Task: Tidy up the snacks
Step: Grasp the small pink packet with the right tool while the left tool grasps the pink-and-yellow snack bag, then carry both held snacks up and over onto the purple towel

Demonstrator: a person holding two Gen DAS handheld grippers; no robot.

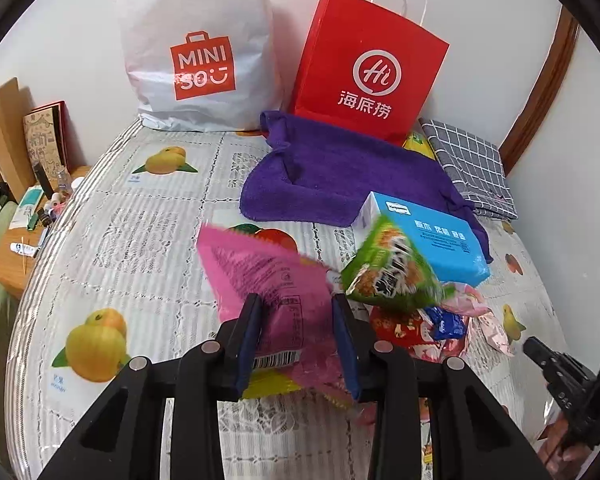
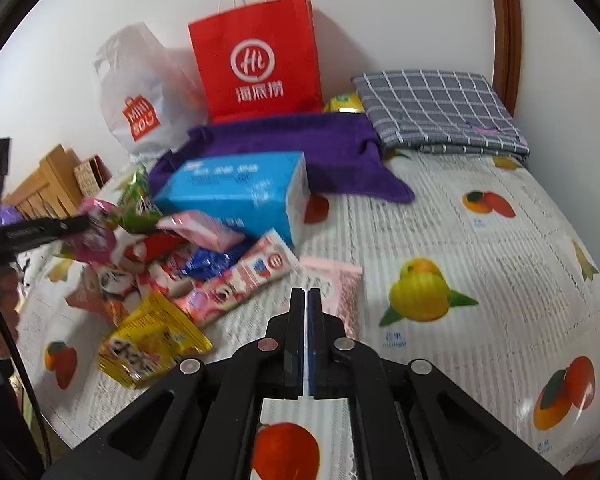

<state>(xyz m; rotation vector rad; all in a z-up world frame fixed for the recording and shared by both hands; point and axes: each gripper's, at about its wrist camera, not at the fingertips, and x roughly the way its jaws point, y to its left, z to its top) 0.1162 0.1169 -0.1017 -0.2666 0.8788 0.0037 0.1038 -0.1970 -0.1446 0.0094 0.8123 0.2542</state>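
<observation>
My left gripper [image 1: 296, 312] is shut on a pink snack packet [image 1: 268, 276], held a little above the fruit-print tablecloth [image 1: 140, 240]. A blurred green packet [image 1: 392, 268] lies just to its right, over a pile of small snacks [image 1: 440, 324]. The right wrist view shows the same left gripper [image 2: 74, 224] with the pink packet [image 2: 96, 236] at the left end of the snack pile [image 2: 188, 268]. My right gripper [image 2: 307, 292] is shut with nothing between its fingers, above the cloth near a pale pink packet [image 2: 340, 284]. A yellow packet [image 2: 152, 344] lies at the pile's near edge.
A blue tissue box [image 2: 236, 192] rests partly on a purple towel [image 2: 300, 140]. Behind stand a red paper bag [image 2: 256, 60] and a white Miniso bag [image 1: 196, 48] against the wall. A folded plaid cloth [image 2: 440, 108] lies at the back right. A cluttered wooden shelf [image 1: 24, 216] sits left of the table.
</observation>
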